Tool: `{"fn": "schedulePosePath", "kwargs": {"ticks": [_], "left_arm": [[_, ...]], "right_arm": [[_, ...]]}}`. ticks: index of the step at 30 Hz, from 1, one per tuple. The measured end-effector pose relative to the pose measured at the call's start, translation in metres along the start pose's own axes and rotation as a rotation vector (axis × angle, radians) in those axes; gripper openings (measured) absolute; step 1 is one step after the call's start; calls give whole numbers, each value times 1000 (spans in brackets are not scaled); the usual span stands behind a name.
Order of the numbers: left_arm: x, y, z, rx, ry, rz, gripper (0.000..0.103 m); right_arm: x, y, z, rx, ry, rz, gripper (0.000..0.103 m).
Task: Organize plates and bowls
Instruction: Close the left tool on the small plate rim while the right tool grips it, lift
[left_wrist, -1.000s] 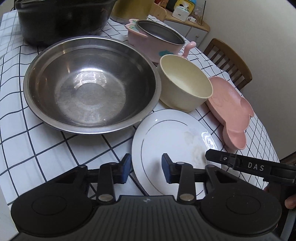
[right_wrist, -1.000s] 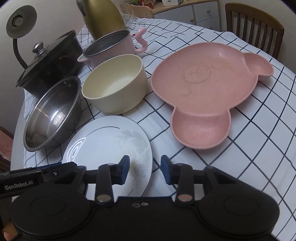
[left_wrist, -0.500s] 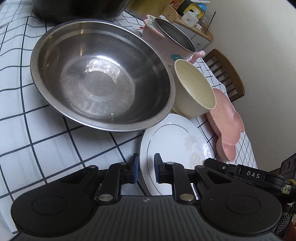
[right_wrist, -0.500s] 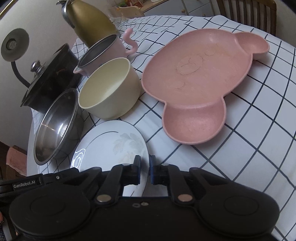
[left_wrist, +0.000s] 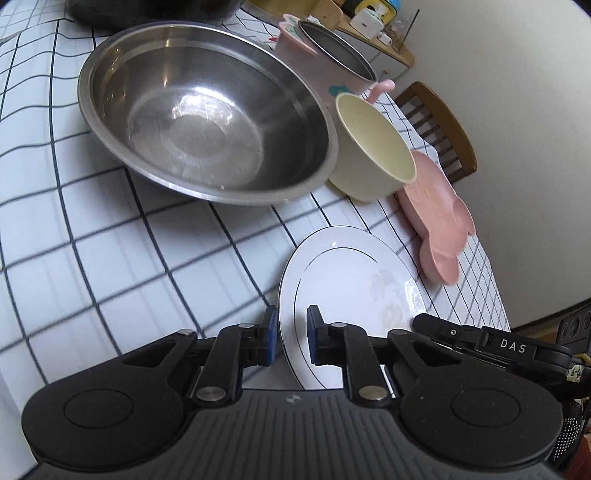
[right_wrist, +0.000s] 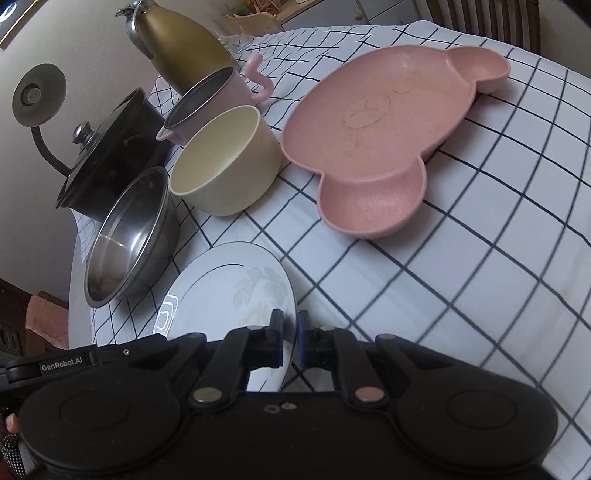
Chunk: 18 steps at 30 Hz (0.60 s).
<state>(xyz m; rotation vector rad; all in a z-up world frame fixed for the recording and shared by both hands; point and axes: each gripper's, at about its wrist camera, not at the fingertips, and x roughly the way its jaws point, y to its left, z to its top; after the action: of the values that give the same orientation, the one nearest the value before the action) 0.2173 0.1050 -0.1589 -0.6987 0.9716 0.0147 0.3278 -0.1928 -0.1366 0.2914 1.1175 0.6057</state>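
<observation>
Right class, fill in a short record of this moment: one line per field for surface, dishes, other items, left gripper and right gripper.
surface: table under a white checked cloth
dishes: white plate, steel bowl, cream bowl, pink divided plate
other items: pink pot, black lidded pot, gold flask
left gripper: has just been closing, shut on the white plate's near-left rim
right gripper: has just been closing, shut on the white plate's near-right rim

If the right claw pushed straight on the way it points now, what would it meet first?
Probably bare tablecloth first, then the pink tray's near lobe, though depth is unclear. The right claw is already clamped on the white plate's rim.
</observation>
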Motion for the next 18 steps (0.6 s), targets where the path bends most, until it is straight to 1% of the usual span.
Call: {"fn": "schedulePosePath", "kwargs": {"ticks": [5, 9, 18], "left_arm": [[-11, -10, -14, 34, 9, -7, 16], [-25, -20, -25, 54, 13, -32, 16], [-60, -47, -55, 127, 20, -68, 16]], "right_arm": [[-18, -2, -15, 11, 4, 2, 8], [-37, -3, -28, 29, 3, 0, 8], [-93, -2, -66, 72, -44, -8, 8]]}}
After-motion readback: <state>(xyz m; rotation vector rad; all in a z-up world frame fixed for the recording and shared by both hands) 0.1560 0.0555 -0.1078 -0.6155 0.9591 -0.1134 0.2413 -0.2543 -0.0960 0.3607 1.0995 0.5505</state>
